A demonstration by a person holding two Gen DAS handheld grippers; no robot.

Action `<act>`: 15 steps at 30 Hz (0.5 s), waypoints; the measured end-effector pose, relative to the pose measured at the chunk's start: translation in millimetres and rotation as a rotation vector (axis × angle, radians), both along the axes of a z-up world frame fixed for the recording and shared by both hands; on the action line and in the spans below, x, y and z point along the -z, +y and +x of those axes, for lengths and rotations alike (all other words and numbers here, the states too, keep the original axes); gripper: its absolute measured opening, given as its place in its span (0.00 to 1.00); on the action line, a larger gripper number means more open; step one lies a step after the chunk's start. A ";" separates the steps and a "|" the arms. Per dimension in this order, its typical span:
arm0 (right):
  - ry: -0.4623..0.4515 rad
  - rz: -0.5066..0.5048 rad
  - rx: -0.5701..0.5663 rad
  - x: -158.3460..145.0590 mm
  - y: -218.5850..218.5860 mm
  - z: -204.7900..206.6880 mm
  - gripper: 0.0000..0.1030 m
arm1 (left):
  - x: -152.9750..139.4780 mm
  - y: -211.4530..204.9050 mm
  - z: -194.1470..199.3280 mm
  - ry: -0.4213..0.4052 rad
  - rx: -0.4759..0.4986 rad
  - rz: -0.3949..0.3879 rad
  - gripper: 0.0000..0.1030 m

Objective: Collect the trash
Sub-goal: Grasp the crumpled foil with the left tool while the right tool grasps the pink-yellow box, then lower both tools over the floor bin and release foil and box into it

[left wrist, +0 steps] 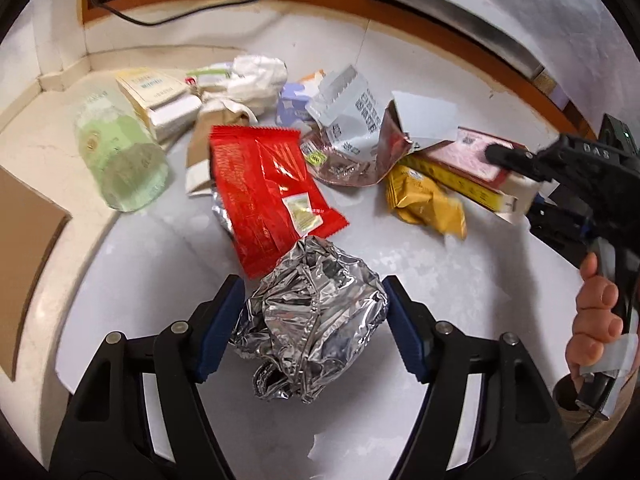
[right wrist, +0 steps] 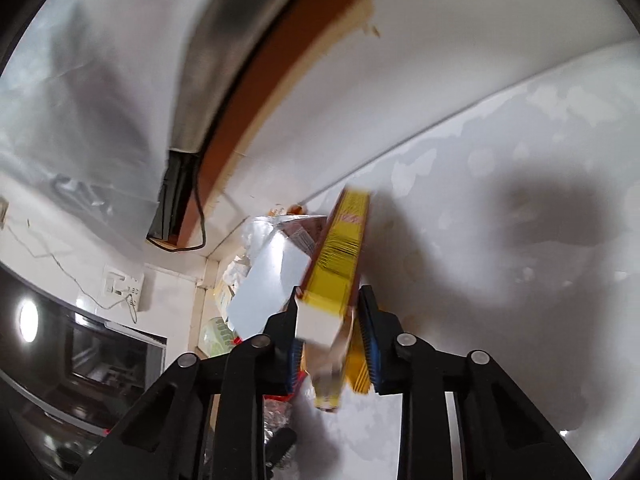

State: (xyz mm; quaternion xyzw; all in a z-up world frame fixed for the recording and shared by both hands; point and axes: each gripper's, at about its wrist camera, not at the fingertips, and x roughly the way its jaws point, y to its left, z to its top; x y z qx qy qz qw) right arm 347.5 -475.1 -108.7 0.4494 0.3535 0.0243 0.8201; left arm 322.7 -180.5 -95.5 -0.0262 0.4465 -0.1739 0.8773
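Note:
My left gripper (left wrist: pixel 314 312) is shut on a crumpled silver foil wrapper (left wrist: pixel 312 320), whose sides touch both blue pads. Just beyond it lies a red snack wrapper (left wrist: pixel 264 192). My right gripper (right wrist: pixel 330 332) is shut on the end of a long yellow and pink box (right wrist: pixel 340 256). In the left wrist view that box (left wrist: pixel 472 168) lies at the right of the trash pile, with the right gripper's finger (left wrist: pixel 508 156) over it. A yellow wrapper (left wrist: pixel 428 204) lies beside the box.
Several other pieces of trash lie on the white surface (left wrist: pixel 400 280): a green-labelled clear jar (left wrist: pixel 120 152) on its side, a cream box (left wrist: pixel 156 100), a white bag (left wrist: pixel 256 80), a silver printed pouch (left wrist: pixel 352 108). A brown board (left wrist: pixel 24 264) lies at left.

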 end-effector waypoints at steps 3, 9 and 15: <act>-0.028 -0.031 0.010 -15.7 6.4 -19.7 0.22 | -12.6 10.1 -10.8 -0.022 -0.004 -0.013 0.65; -0.088 -0.077 0.007 -47.2 27.6 -75.8 0.22 | -41.1 39.7 -47.1 -0.063 -0.016 -0.040 0.65; -0.160 -0.142 -0.063 -81.2 63.3 -165.3 0.20 | -61.8 79.6 -98.6 -0.119 -0.018 -0.039 0.65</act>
